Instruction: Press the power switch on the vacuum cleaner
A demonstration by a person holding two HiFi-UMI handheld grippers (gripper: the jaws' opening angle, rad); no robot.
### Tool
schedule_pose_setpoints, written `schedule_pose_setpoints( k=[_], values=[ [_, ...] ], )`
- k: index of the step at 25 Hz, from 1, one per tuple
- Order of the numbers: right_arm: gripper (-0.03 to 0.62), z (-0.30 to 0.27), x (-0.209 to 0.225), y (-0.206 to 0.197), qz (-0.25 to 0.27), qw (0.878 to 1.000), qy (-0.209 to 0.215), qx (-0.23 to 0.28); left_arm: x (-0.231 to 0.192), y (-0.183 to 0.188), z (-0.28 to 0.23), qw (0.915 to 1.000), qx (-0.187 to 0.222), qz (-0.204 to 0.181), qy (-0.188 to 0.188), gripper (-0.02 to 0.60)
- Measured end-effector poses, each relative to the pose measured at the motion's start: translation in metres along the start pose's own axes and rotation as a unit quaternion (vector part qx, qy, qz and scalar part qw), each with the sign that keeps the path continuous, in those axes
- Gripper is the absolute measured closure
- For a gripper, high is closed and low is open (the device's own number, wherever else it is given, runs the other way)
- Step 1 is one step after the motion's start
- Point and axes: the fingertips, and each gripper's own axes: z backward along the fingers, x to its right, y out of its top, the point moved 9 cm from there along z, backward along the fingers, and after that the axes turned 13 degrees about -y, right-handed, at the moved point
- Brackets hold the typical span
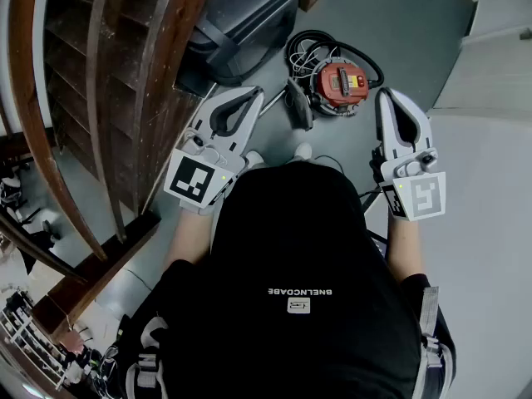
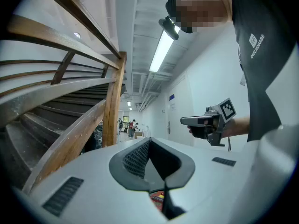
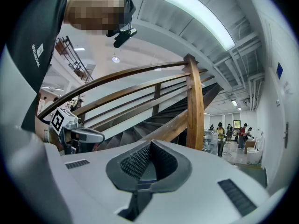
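Vacuum cleaner [image 1: 342, 84] on floor [image 1: 407, 32], right of staircase [image 1: 91, 81].

Institutional corridor, wooden staircase [image 3: 194, 101], strip light [image 3: 194, 14] (people [image 3: 219, 136] beyond)

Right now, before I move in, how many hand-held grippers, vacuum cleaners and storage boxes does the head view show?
Hand-held grippers: 2, the left hand-held gripper and the right hand-held gripper, both shut and empty
vacuum cleaner: 1
black storage box: 1
Total: 4
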Motion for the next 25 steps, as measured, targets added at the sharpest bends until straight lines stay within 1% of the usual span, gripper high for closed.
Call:
schedule_pose_setpoints(
  k=[4, 9, 12, 18, 21, 25],
  values=[
    [0.568, -0.002, 0.011, -0.001, -0.004, 1.000, -0.005, 0.000, -0.004, 0.001, -0.016, 0.9998, 0.007, 0.019, -0.009, 0.566],
    [0.568, -0.010, 0.022, -0.003, -0.024, 1.000, -0.004, 0.006, -0.009, 0.000, -0.035, 0.9996, -0.002, 0.016, -0.024, 0.566],
    [0.568, -0.010, 0.034, -0.005, -0.032, 0.999, -0.013, 0.007, -0.011, -0.001, -0.047, 0.9995, -0.005, 0.018, -0.027, 0.566],
    [0.566, -0.004, 0.086, -0.014, -0.048, 0.998, -0.048, 0.000, -0.010, -0.002, -0.082, 0.9992, -0.014, 0.021, -0.030, 0.566],
    [0.568, -0.001, 0.110, -0.018, -0.048, 0.998, -0.048, -0.005, -0.004, -0.001, -0.107, 0.9992, -0.022, 0.019, -0.027, 0.566],
    [0.566, -0.003, 0.138, -0.027, -0.043, 0.998, -0.040, -0.023, 0.005, -0.001, -0.137, 0.9987, -0.043, 0.015, -0.021, 0.566]
  ],
)
